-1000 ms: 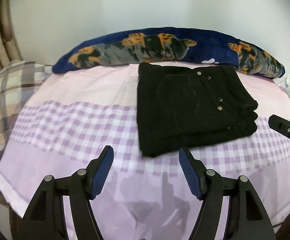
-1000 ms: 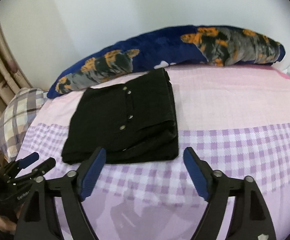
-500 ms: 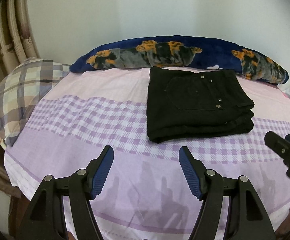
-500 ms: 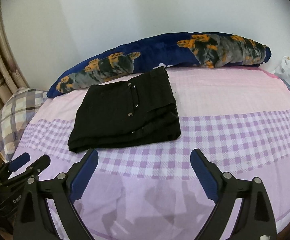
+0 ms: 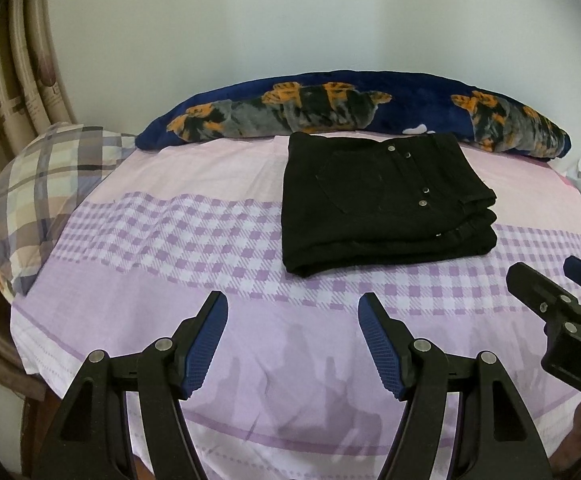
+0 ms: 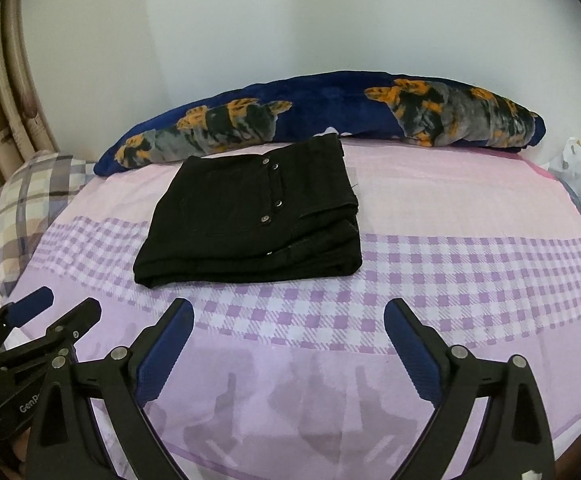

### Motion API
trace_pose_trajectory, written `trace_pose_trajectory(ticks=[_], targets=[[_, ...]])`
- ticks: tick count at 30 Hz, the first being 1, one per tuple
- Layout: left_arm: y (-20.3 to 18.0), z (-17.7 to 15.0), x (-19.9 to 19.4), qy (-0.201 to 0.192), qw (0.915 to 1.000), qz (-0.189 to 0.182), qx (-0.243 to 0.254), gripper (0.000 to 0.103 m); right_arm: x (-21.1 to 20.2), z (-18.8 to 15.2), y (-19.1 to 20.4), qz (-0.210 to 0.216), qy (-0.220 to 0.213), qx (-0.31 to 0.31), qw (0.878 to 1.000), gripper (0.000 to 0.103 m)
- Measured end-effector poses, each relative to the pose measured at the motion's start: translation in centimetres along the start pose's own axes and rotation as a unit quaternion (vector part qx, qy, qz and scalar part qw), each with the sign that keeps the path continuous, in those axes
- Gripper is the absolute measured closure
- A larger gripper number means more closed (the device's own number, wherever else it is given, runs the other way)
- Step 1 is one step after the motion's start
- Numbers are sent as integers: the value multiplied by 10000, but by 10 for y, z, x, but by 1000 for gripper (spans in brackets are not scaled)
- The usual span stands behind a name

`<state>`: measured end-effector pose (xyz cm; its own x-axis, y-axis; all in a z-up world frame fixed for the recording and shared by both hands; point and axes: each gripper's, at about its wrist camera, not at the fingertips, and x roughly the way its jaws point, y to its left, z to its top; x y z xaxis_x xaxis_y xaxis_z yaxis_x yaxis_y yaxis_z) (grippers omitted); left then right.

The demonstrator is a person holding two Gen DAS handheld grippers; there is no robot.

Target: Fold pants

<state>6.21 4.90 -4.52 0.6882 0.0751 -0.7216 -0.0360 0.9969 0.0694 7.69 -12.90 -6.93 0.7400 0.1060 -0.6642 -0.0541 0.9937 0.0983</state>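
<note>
A plain pale wall [image 5: 290,32] backs a bed [image 5: 138,312] spread with a pink and purple checked sheet; a long navy bolster [image 5: 354,116] with orange and grey print runs along its far edge, and a plaid pillow [image 5: 38,184] sits at the left end. The black pants [image 5: 382,204] lie on the sheet just in front of the bolster, already folded into a compact stack of about 3 layers, rivets and a pocket uppermost.

Since a second ago both grippers have drawn back from the stack, which now looks smaller and farther off in both views. The left gripper [image 5: 292,344] hangs open and empty over bare sheet. The right gripper [image 6: 288,348] has its jaws opening wider, nothing between them. With the stack neat and untouched, the folding looks finished, and this reads as a retreat.

Only the right wrist view shows the stack's right-hand edge square on, layers aligned; only the left wrist view shows most of the plaid pillow
</note>
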Motion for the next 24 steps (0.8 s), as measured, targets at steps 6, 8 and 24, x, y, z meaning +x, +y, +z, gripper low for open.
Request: trace_pose_trajectory(ticks=[6,8,24], targets=[[1,-2,0,45,10000,-3,1,35,0,-2,8,-25,19,-182,9998,8],[2,-2,0,52,10000,5,-9,35,2,-2,8,-22,46,-183,9998,8],[4,-3,2,102,9999,-53,-56,35,6,-4,8,-44,108,-243,9996,8]])
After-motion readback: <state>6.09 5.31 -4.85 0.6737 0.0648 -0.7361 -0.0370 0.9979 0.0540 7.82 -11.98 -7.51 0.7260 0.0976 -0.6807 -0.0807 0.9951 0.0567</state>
